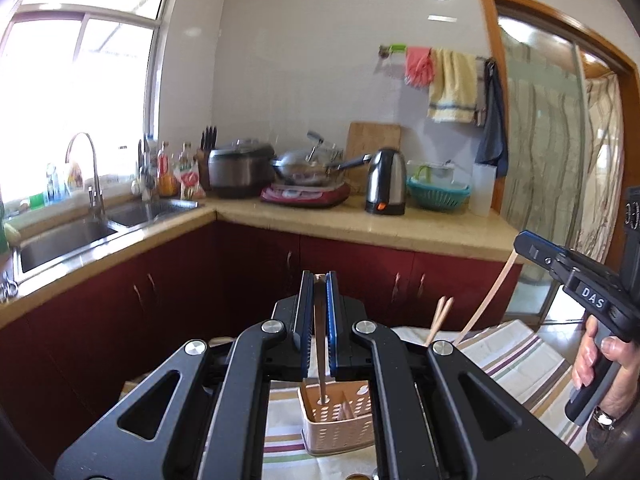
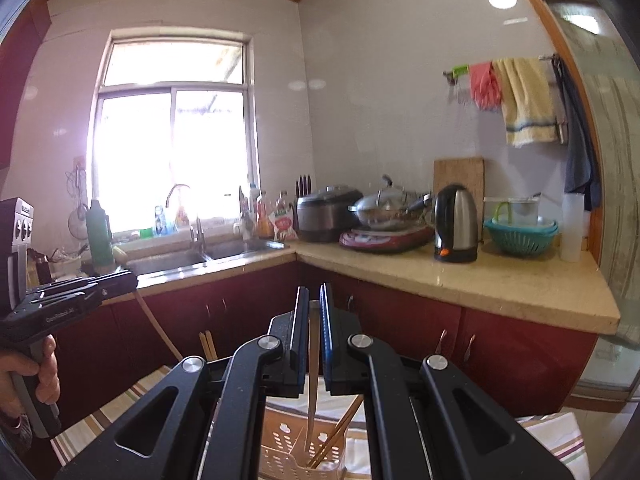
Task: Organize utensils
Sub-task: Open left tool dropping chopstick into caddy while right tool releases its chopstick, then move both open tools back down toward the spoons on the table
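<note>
Each gripper, left (image 1: pixel 319 280) and right (image 2: pixel 314 292), is clamped on 1 chopstick (image 1: pixel 321 360) above the basket (image 1: pixel 338 424).

Two wrist fisheye views, each aimed forward, slightly downward along its own fingers; shared: beige perforated plastic utensil basket (image 1: pixel 338 420) (image 2: pixel 296 452) close below, beige stone L-shaped countertop (image 1: pixel 360 220) (image 2: pixel 480 276) farther off.

White capitals "DAS" stand on a small dark label on the side of the right gripper (image 1: pixel 528 249), seen from the left wrist. The side of the left gripper (image 2: pixel 130 278) carries a line of pale lettering, too blurred to make out. Nothing else reads.
</note>
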